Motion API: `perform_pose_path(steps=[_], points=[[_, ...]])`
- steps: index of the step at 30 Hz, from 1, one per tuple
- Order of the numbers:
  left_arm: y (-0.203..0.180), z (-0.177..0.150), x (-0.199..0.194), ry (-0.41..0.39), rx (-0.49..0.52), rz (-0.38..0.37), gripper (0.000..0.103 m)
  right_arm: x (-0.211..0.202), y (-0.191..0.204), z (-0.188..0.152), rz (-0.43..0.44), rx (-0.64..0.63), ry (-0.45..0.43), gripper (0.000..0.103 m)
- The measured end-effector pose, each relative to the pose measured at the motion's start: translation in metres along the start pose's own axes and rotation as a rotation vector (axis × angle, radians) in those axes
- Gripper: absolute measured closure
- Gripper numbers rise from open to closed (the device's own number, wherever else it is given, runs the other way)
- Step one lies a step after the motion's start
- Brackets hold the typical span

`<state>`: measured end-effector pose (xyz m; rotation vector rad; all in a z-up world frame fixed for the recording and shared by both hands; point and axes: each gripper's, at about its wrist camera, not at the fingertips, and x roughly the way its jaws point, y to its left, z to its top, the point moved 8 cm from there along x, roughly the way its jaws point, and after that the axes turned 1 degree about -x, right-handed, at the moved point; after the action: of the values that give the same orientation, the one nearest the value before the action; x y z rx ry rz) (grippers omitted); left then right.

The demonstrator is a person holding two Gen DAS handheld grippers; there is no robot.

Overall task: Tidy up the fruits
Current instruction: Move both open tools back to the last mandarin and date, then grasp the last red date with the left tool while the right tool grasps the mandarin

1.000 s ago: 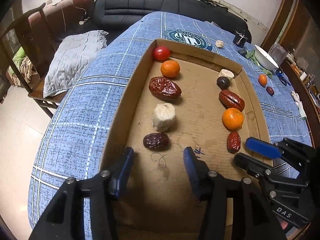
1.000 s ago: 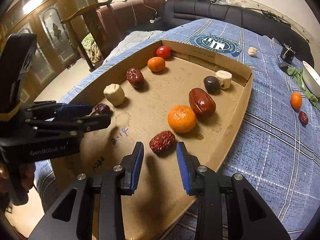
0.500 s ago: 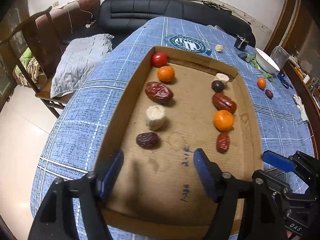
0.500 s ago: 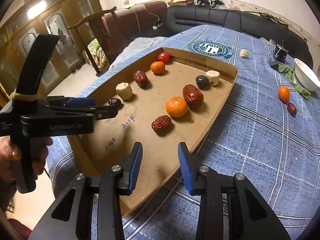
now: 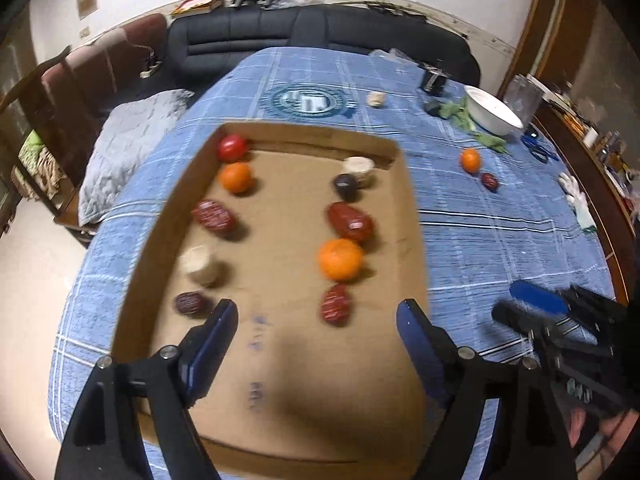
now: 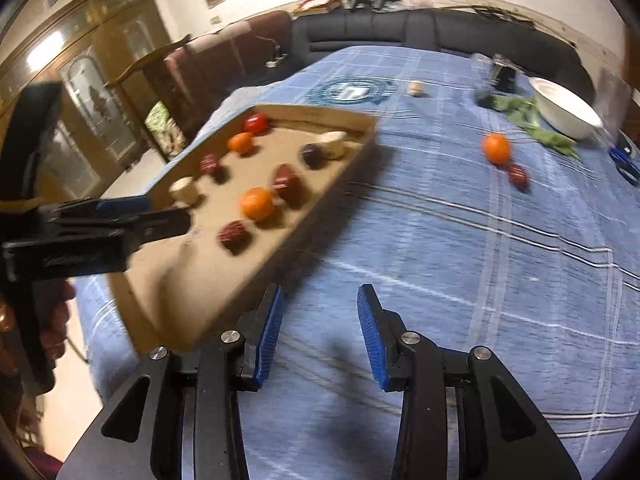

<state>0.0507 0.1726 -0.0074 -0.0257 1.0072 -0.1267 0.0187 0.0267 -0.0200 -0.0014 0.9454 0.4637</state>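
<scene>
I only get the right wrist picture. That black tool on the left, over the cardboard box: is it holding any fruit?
Observer: No. Its own camera shows the left gripper wide open and empty, over the near end of the cardboard box.
Visitor: I count four pieces in the box's left row. Right?
Observer: Five. A dark date lies nearest in that row; the tool hides it from you.
Visitor: Anything past my picture's edge?
Observer: A white glove lies on the blue tablecloth, far right.
</scene>
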Motion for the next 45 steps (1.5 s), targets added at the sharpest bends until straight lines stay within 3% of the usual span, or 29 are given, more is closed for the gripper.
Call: perform_pose_path(steps=[8,13,19,21,23,25,35,36,40,42,45], points=[[-0.060,0.023,0.009,0.004,0.100,-0.011,0.018,0.005,-0.112,0.031,-0.113,0.107,-0.014,0.065],[-0.087,0.039,0.019,0.002,0.149,-0.003,0.018,0.023,-0.163,0.061,-0.131,0.148,-0.026,0.065],[-0.107,0.058,0.038,0.013,0.181,0.018,0.018,0.058,-0.188,0.083,-0.082,0.162,-0.017,0.065],[-0.115,0.065,0.048,0.020,0.193,0.028,0.018,0.065,-0.190,0.085,-0.083,0.137,-0.027,0.070],[-0.124,0.073,0.059,0.029,0.205,0.036,0.018,0.067,-0.189,0.088,-0.093,0.091,-0.036,0.082],[-0.136,0.083,0.070,0.036,0.208,0.027,0.018,0.067,-0.189,0.089,-0.085,0.068,-0.038,0.082],[-0.208,0.125,0.136,0.045,0.188,-0.071,0.018,0.012,-0.216,0.059,-0.115,0.098,-0.131,0.082],[-0.212,0.126,0.144,0.059,0.186,-0.072,0.021,0.010,-0.217,0.056,-0.114,0.105,-0.134,0.082],[-0.222,0.125,0.166,0.096,0.160,-0.087,0.053,0.003,-0.225,0.040,-0.106,0.149,-0.132,0.082],[-0.222,0.127,0.165,0.060,0.164,-0.073,0.066,0.002,-0.229,0.035,-0.107,0.170,-0.128,0.082],[-0.218,0.123,0.160,0.071,0.148,-0.103,0.067,-0.001,-0.232,0.029,-0.106,0.195,-0.131,0.082]])
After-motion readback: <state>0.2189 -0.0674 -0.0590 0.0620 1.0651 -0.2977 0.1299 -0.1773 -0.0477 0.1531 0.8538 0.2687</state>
